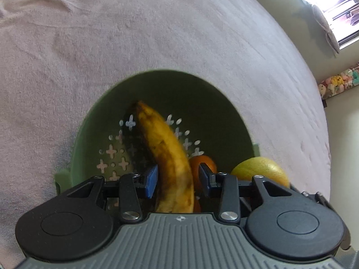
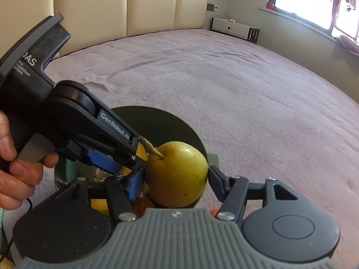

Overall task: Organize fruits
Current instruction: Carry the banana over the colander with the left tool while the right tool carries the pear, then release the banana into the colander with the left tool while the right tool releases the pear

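Note:
A green colander basket stands on the pink bedspread. My left gripper is over it, jaws around a brown-spotted banana; the left pad touches it, a small gap shows at the right pad. An orange lies beside the banana in the basket. My right gripper is shut on a yellow-green pear above the basket's near right rim. The pear also shows in the left wrist view. The left gripper's body shows at left, its fingertips in the basket.
The pink bedspread stretches all around. A cream headboard stands behind. A white cabinet and a bright window are at the far right. The person's hand holds the left gripper's handle.

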{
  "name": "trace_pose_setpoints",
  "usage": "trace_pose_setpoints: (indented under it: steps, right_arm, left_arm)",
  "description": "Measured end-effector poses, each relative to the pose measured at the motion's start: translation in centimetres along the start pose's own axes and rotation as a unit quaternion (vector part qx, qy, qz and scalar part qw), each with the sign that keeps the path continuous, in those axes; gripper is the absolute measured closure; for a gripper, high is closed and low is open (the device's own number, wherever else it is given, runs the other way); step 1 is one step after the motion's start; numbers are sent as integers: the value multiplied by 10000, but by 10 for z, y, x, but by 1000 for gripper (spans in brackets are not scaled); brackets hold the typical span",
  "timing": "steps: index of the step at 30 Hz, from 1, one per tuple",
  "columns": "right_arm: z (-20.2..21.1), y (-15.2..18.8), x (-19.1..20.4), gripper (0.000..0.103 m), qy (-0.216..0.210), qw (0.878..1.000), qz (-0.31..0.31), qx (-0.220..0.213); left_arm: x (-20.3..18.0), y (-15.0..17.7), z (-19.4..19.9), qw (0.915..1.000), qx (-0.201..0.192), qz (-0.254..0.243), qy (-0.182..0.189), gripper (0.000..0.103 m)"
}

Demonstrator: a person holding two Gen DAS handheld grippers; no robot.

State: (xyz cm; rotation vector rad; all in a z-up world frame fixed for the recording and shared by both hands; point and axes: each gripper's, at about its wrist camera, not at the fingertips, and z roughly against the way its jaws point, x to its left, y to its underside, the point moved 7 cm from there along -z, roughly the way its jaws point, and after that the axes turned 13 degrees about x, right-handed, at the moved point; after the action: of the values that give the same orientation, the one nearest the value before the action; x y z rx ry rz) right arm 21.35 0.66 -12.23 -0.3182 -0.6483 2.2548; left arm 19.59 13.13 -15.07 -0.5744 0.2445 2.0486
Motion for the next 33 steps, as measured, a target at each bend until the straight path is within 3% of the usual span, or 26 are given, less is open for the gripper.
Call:
trace_pose_setpoints:
  steps: [5, 12, 18, 23, 27, 33]
  right_arm:
    - [-6, -4, 1, 43, 35, 9999, 55, 111]
    - [-10, -12, 3, 43, 54, 9998, 45, 159]
    - [-18, -23, 8, 43, -44, 9998, 125, 172]
    - [-25, -37, 26, 43, -446, 9988, 182, 132]
    - [-31, -47, 45, 43, -811, 9963, 279, 81]
    - [-49, -50, 73, 43, -1320, 9896, 474, 313]
  left_arm:
    - [-5, 4, 10, 9998, -42, -166, -68, 59]
    - [-17, 5, 32, 9965, -136, -614, -552, 59]
    - [-6, 2, 51, 9980, -238, -379, -457, 58]
    - [6, -6, 76, 9964, -655, -114, -529, 56]
    - [10, -12, 92, 9917, -983, -157, -815, 53]
    - [14, -14, 90, 9918, -921, -212, -858, 53]
